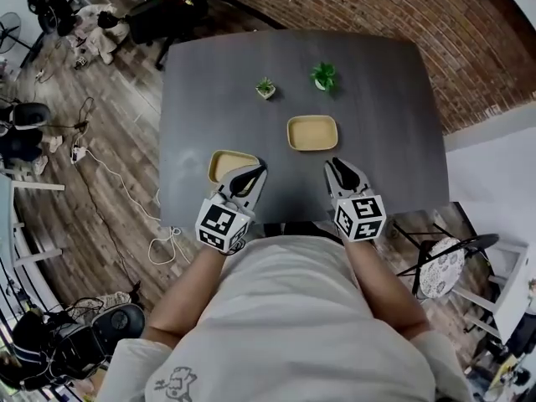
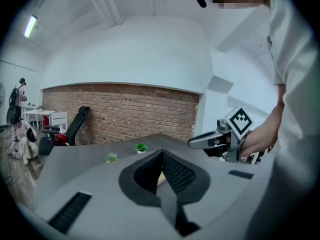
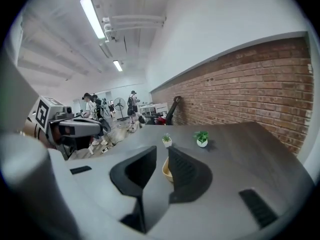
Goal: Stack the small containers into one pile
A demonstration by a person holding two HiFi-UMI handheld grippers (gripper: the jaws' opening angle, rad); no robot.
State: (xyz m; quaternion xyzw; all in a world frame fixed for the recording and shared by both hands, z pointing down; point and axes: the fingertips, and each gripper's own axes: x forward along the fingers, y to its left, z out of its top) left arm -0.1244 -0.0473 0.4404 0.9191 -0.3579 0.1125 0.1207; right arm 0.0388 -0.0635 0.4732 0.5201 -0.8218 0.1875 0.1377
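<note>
Two shallow tan containers lie open side up on the dark worktop, well apart, each with its long axis running left to right in the head view. The far container sits near the middle. The near container lies at the left, partly under the left hand-held gripper, whose jaw tips meet on nothing. The right hand-held gripper hangs with its jaws apart and empty. Each gripper's cube bears black-and-white square markers. The print on the person's shirt is too small to read.
</note>
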